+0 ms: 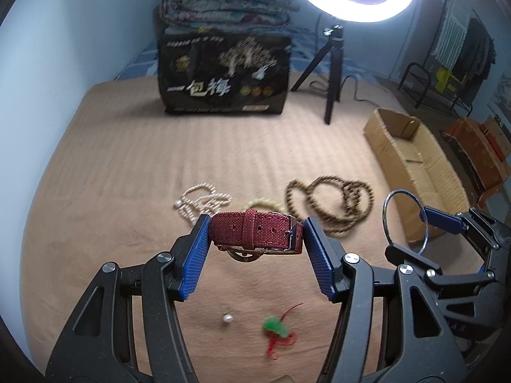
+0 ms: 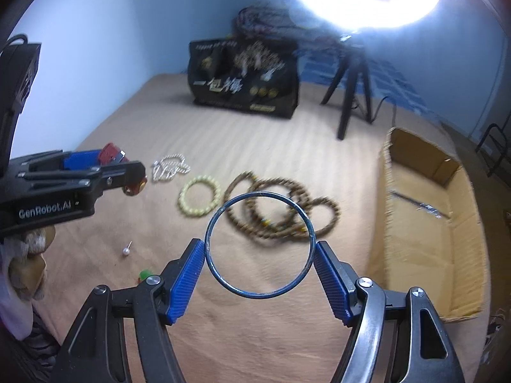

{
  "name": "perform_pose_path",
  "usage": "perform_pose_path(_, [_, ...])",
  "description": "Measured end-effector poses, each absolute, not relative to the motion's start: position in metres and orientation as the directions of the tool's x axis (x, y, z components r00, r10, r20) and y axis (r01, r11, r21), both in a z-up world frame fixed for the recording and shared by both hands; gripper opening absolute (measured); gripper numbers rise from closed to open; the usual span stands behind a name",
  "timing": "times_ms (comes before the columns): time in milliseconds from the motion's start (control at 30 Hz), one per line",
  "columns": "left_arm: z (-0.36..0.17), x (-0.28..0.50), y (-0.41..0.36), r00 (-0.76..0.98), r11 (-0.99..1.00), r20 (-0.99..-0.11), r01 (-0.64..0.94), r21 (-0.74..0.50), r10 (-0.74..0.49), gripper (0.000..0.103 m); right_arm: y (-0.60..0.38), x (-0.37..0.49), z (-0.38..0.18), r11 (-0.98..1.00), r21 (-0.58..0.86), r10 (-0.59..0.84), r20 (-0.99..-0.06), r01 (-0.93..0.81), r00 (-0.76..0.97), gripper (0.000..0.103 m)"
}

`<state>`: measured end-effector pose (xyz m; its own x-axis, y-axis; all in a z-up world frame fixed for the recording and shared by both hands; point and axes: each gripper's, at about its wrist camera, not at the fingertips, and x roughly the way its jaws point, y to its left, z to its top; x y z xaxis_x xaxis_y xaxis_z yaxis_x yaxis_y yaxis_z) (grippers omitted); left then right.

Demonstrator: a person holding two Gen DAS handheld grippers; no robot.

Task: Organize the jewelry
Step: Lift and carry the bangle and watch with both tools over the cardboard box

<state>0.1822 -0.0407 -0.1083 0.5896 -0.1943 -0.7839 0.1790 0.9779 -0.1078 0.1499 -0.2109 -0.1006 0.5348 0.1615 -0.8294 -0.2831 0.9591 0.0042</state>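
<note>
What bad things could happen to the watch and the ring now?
The red watch is pinched only at its strap ends by the left gripper, so it might slip out. The thin metal bangle in the right gripper could pop free and miss the cardboard box.

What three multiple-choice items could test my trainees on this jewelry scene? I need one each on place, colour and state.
1. Where does the open cardboard box sit from the brown wooden bead necklace, in the right wrist view?
A. left B. right C. underneath

2. What colour is the woven watch strap?
A. dark red B. green C. white

3. What is the right gripper doing?
A. hanging open B. clamping the thin metal bangle C. gripping a pearl

Answers: 1 B, the box lies along the right edge. 2 A, the strap between the left gripper pads is dark red. 3 B, both pads press the bangle's rim.
</note>
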Motion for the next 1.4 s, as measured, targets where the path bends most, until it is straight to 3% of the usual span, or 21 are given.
perform_pose_path(633, [-0.076, 0.181, -0.135, 0.598, 0.931, -0.724, 0.315, -0.183, -0.344, 0.060, -0.321, 0.171, -0.065, 0.996, -0.031, 0.023, -0.789, -0.078, 0.613, 0.072])
perform_pose_path(1400, [-0.101, 0.194, -0.249, 0.517, 0.869, -0.722, 0.429, -0.246, -0.459, 0.060, -0.423, 0.212, -0.085, 0.996, 0.028, -0.026, -0.816, 0.084, 0.578, 0.072])
